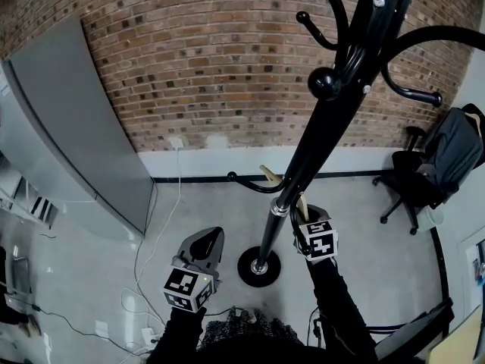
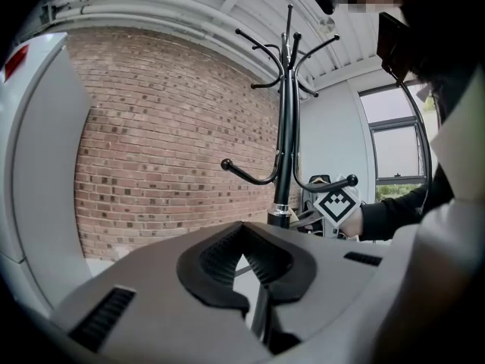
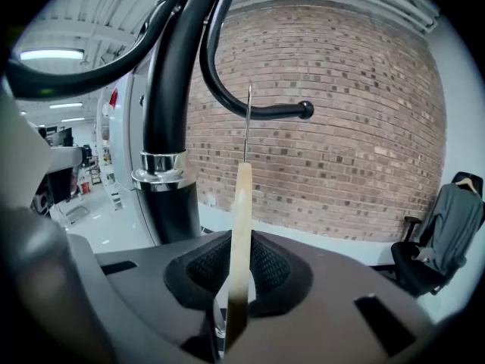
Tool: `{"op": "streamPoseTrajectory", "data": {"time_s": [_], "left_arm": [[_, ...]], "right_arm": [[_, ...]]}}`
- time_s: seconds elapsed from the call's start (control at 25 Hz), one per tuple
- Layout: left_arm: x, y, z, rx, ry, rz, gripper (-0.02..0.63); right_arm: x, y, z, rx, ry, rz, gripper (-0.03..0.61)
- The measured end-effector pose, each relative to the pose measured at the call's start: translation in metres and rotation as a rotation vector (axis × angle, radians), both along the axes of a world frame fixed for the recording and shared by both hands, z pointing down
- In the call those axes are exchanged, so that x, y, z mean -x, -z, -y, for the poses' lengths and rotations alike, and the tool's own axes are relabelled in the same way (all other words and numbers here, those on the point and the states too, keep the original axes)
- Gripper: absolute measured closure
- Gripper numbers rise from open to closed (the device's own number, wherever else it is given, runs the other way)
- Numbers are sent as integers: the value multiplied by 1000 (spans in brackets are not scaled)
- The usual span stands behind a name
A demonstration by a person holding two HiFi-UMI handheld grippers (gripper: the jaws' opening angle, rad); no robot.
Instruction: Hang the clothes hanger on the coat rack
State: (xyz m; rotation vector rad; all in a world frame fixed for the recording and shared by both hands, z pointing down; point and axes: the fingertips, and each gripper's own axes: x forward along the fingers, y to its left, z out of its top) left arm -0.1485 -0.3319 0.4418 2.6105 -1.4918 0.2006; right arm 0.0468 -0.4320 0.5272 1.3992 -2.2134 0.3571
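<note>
The right gripper (image 3: 241, 243) is closed on the hanger (image 3: 242, 203), its jaws pinching the pale wooden bar from both sides. The bar shows edge-on and stands upright out of the pads. Its thin wire hook (image 3: 248, 120) rises from the top of the wood and crosses the line of a lower rack arm (image 3: 261, 113). Whether the wire is already over that arm or only in front of it cannot be told. In the head view this gripper (image 1: 305, 217) is right beside the black rack (image 1: 326, 127), at the level of the chrome collar (image 3: 159, 179), with the rack's base on the floor (image 1: 91, 279) below. The left gripper (image 2: 242, 237) hangs lower and apart from the pole, its jaw tips together with nothing between them. The hanger looks light and stiff: solid wood that will not bend in the grip, with a smooth face that could twist between the pads if knocked against the pole. The wire is the delicate part and the one that must land on the arm. The grip on the wood below the wire seems right, since it leaves the hook free. The arm ends in a ball (image 3: 305, 110), which the hook has to clear. A brick wall (image 1: 197, 59) stands behind.
</note>
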Motion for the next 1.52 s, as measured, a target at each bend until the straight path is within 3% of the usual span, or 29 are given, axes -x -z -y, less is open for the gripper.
{"op": "streamPoseTrajectory", "data": {"time_s": [0.44, 0.76, 1.12, 1.52], "left_arm": [[3, -3, -1, 8, 8, -2, 606], [-7, -3, -10, 7, -15, -2, 605], [-16, 5, -26, -11, -21, -7, 606], [-51, 18, -51, -39, -60, -26, 606]], "right_arm": [[8, -18, -4, 24, 22, 43, 526], [10, -16, -8, -3, 77, 4, 517], [-25, 24, -38, -155, 58, 116, 511], [-68, 103, -115, -303, 16, 129, 512]]}}
